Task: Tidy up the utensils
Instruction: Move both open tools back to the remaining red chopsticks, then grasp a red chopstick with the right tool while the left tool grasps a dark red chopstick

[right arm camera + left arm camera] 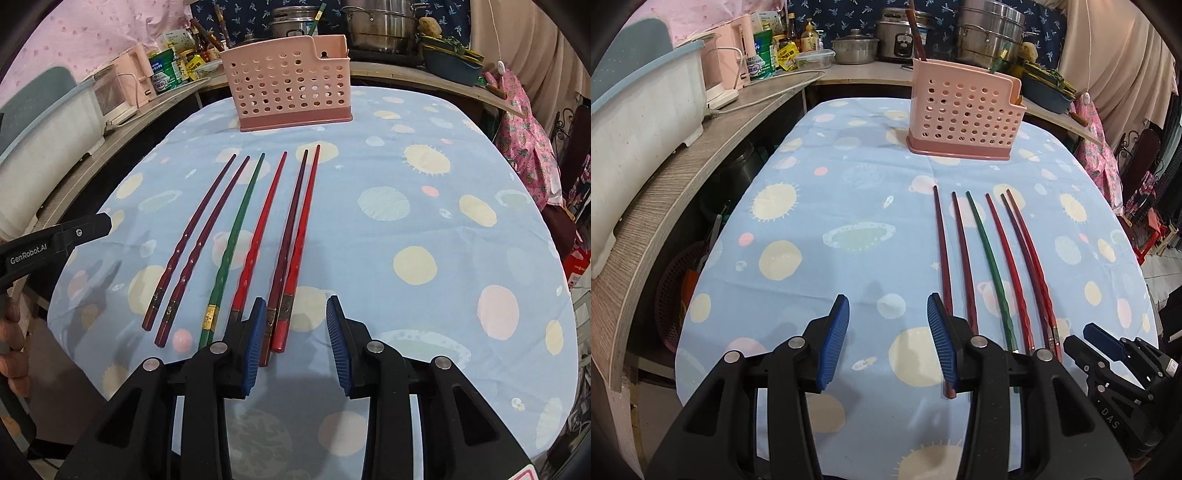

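Both cameras sit low over the near end of the table (812, 229), looking forward along their own fingers toward the back counter (864, 72). Left wrist view is offset left, chopsticks (990, 258) right of centre; right wrist view sits closer over the chopsticks (255, 236). Shared: blue tablecloth (424, 206), pink holder (964, 114) (291, 92), counter pots. Each view catches the other gripper at its edge.
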`<action>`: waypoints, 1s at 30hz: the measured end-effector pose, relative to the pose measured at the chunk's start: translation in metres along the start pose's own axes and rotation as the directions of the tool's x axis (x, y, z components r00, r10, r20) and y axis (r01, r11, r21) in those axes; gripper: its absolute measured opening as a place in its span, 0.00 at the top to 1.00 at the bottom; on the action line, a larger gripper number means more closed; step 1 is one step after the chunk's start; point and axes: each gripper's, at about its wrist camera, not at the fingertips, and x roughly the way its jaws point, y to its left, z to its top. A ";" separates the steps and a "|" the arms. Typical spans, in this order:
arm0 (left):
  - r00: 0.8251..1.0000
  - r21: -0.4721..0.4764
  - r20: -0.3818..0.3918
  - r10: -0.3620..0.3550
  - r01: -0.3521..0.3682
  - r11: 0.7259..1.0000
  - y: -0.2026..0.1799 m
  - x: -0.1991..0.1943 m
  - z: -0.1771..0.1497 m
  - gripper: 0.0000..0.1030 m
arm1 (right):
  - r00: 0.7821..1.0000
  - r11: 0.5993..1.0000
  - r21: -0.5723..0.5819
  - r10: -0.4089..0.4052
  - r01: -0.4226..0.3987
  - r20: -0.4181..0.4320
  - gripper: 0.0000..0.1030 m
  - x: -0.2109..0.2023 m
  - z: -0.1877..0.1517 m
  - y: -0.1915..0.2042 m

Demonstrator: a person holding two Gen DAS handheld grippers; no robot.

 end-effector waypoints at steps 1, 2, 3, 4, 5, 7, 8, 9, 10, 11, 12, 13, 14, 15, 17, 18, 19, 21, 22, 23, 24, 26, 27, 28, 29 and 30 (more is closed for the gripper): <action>1.000 0.001 -0.004 -0.003 0.003 1.000 -0.001 0.001 -0.001 0.59 | 1.000 1.000 0.003 0.004 -0.004 -0.007 0.74 0.002 -0.001 0.000; 1.000 0.002 -0.009 -0.005 0.005 1.000 -0.001 0.002 -0.002 0.59 | 1.000 1.000 0.007 0.007 -0.007 -0.012 0.76 0.003 -0.001 0.000; 1.000 0.004 -0.012 -0.006 0.006 1.000 -0.002 0.003 -0.003 0.59 | 1.000 1.000 0.009 0.008 -0.008 -0.016 0.77 0.004 -0.002 -0.001; 1.000 0.004 -0.014 -0.008 0.008 1.000 -0.003 0.003 -0.003 0.59 | 1.000 1.000 0.010 0.009 -0.009 -0.019 0.78 0.005 -0.003 -0.001; 1.000 0.004 -0.017 -0.008 0.008 1.000 -0.003 0.003 -0.004 0.59 | 1.000 1.000 0.009 0.009 -0.009 -0.022 0.79 0.006 -0.003 -0.001; 1.000 0.004 -0.020 -0.011 0.011 1.000 -0.003 0.004 -0.004 0.59 | 1.000 1.000 0.007 0.007 -0.007 -0.026 0.80 0.007 -0.004 0.000; 1.000 0.004 -0.023 -0.012 0.012 1.000 -0.003 0.005 -0.004 0.59 | 1.000 1.000 0.007 0.007 -0.007 -0.029 0.81 0.008 -0.004 0.000; 1.000 0.004 -0.025 -0.013 0.013 1.000 -0.003 0.005 -0.005 0.59 | 0.999 1.000 0.007 0.006 -0.006 -0.032 0.81 0.010 -0.004 0.000; 1.000 0.004 -0.026 -0.014 0.014 1.000 -0.003 0.006 -0.005 0.59 | 0.999 1.000 0.007 0.008 -0.008 -0.033 0.82 0.010 -0.005 0.000; 1.000 0.005 -0.028 -0.015 0.015 1.000 -0.003 0.006 -0.005 0.59 | 0.999 1.000 0.009 0.010 -0.009 -0.033 0.82 0.011 -0.005 0.000; 0.999 0.005 -0.030 -0.016 0.016 1.000 -0.004 0.007 -0.006 0.59 | 0.999 1.000 0.007 0.007 -0.007 -0.034 0.82 0.011 -0.005 0.000; 0.999 0.006 -0.032 -0.017 0.017 1.000 -0.004 0.007 -0.006 0.59 | 0.999 1.000 0.006 0.006 -0.006 -0.033 0.82 0.012 -0.005 0.000; 0.999 0.006 -0.034 -0.018 0.018 1.000 -0.004 0.008 -0.007 0.59 | 0.999 1.000 0.006 0.006 -0.005 -0.033 0.82 0.012 -0.005 0.000; 0.999 0.006 -0.037 -0.020 0.021 1.000 -0.005 0.008 -0.007 0.59 | 0.999 1.000 0.006 0.006 -0.006 -0.033 0.82 0.012 -0.005 0.000; 0.999 0.007 -0.041 -0.026 0.026 1.000 -0.006 0.009 -0.008 0.59 | 1.000 1.000 0.001 0.003 -0.003 -0.031 0.82 0.013 -0.004 0.002; 0.999 0.009 -0.043 -0.028 0.029 1.000 -0.007 0.009 -0.009 0.59 | 1.000 1.000 0.000 0.002 -0.002 -0.030 0.83 0.013 -0.004 0.002; 0.998 0.012 -0.045 -0.032 0.032 0.999 -0.007 0.010 -0.010 0.59 | 1.000 1.000 0.000 0.003 -0.003 -0.031 0.83 0.014 -0.004 0.002; 0.998 0.015 -0.050 -0.037 0.038 0.999 -0.009 0.010 -0.011 0.59 | 0.999 1.000 0.005 -0.006 0.006 -0.041 0.89 0.016 -0.005 0.000; 0.998 0.016 -0.052 -0.039 0.040 0.999 -0.009 0.011 -0.011 0.59 | 0.999 1.000 0.009 -0.005 0.005 -0.038 0.90 0.016 -0.005 -0.001; 0.998 0.018 -0.055 -0.041 0.042 0.999 -0.010 0.011 -0.012 0.59 | 0.999 1.000 0.016 -0.003 0.004 -0.039 0.93 0.016 -0.005 -0.003; 0.998 0.019 -0.057 -0.040 0.041 0.999 -0.010 0.012 -0.013 0.59 | 0.999 1.000 0.020 -0.003 0.004 -0.038 0.93 0.016 -0.005 -0.005; 0.997 0.017 -0.066 -0.044 0.045 0.999 -0.010 0.013 -0.014 0.59 | 0.999 1.000 0.023 -0.004 0.005 -0.037 0.93 0.016 -0.005 -0.006; 0.996 0.015 -0.070 -0.047 0.048 0.999 -0.010 0.014 -0.015 0.59 | 0.999 1.000 0.025 -0.006 0.007 -0.036 0.93 0.015 -0.006 -0.007; 0.996 0.014 -0.072 -0.049 0.050 0.999 -0.010 0.014 -0.015 0.59 | 0.999 1.000 0.028 -0.009 0.010 -0.035 0.93 0.015 -0.006 -0.008; 0.996 0.014 -0.075 -0.054 0.055 0.998 -0.010 0.014 -0.016 0.59 | 0.999 0.999 0.033 -0.014 0.015 -0.032 0.93 0.014 -0.006 -0.009; 0.995 0.014 -0.078 -0.057 0.058 0.998 -0.010 0.014 -0.017 0.58 | 0.999 0.999 0.039 -0.016 0.017 -0.030 0.93 0.014 -0.006 -0.011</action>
